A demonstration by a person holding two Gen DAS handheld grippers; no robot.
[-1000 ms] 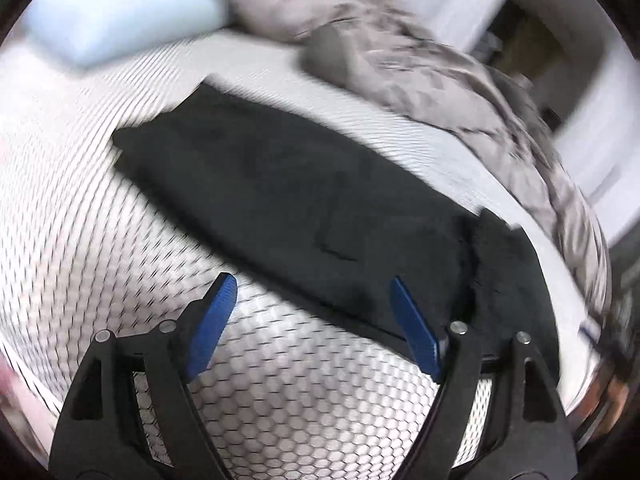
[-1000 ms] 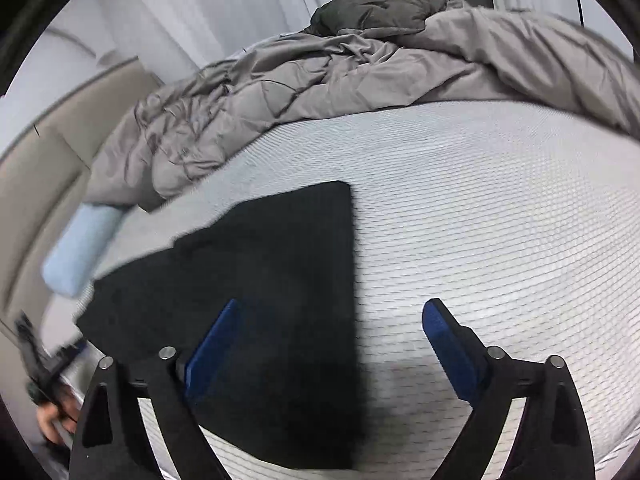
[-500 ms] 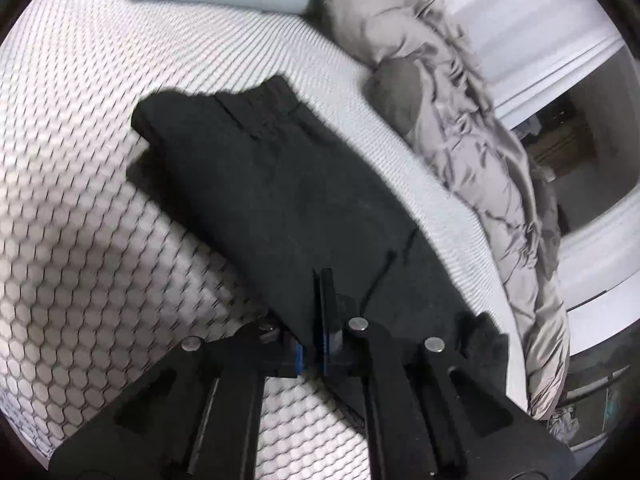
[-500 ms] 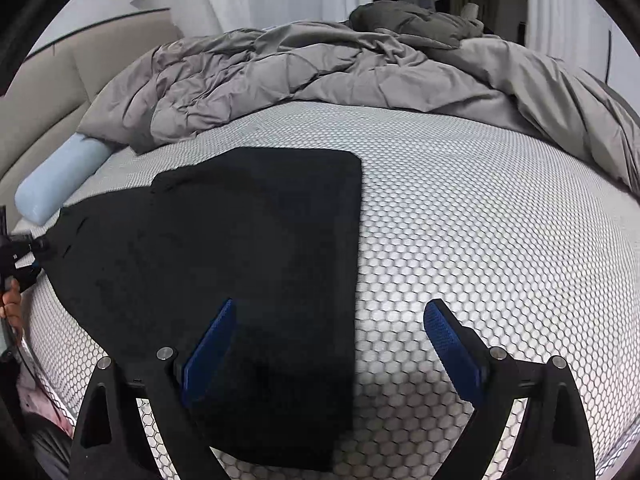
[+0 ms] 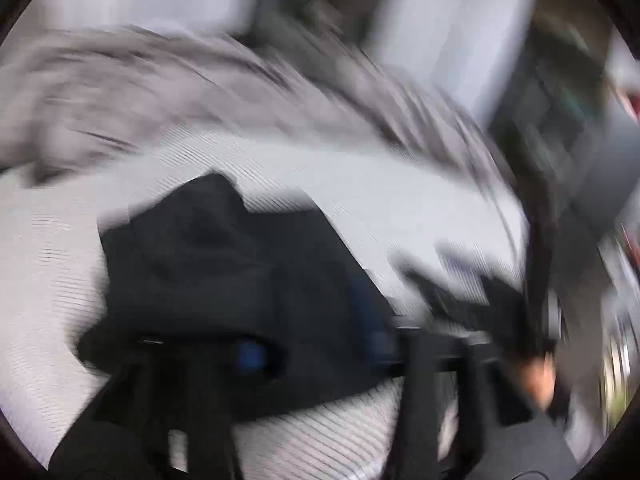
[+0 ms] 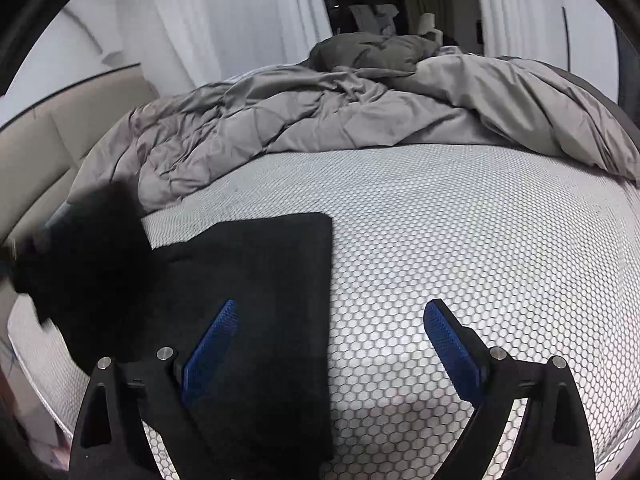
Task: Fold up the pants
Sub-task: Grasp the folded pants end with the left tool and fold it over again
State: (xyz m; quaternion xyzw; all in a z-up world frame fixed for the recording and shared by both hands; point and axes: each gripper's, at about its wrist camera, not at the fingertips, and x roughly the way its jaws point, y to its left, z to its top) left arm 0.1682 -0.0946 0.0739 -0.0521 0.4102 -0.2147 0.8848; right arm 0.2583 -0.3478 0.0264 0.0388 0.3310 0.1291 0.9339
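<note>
Wide-open blue-padded jaws of the right gripper [image 6: 332, 356] hover empty above the folded black pants [image 6: 256, 300], which lie flat on the white honeycomb-textured mattress [image 6: 460, 248]. Over at the left gripper [image 5: 316, 344] everything is smeared; its jaws have just been opening, with dark cloth between them, though whether they grip it I cannot tell. Behind lies a rumpled grey duvet [image 6: 360, 120].

Left wrist view motion-smeared; left tool [image 5: 316, 344] grip on pants [image 5: 224, 264] unreadable.
</note>
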